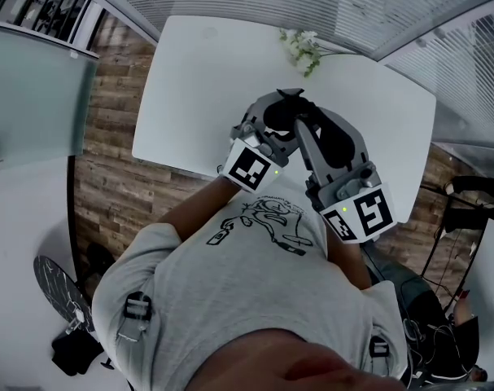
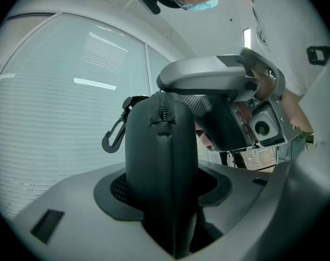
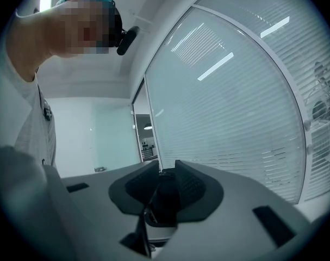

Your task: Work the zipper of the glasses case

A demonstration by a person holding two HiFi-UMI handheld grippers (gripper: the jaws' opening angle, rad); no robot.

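Your left tool [image 2: 165,188] is clamped on the glasses case [image 2: 162,162]. The case stands upright between the pads, with the zipper [image 2: 165,107] running over its top end and a clip [image 2: 114,137] hanging off its left side. Your right tool [image 3: 163,188] meets the case from the opposite side, its pads closed on a dark part of it. Whether that part is the pull I cannot tell.

You hold both tools in the air over the near edge of the white desk [image 1: 190,80], close to your chest. The desk top lies open to the left of them and beyond them. A sprig of flowers [image 1: 305,47] lies near the desk's far edge. Wooden floor [image 1: 108,145] shows past its left edge.
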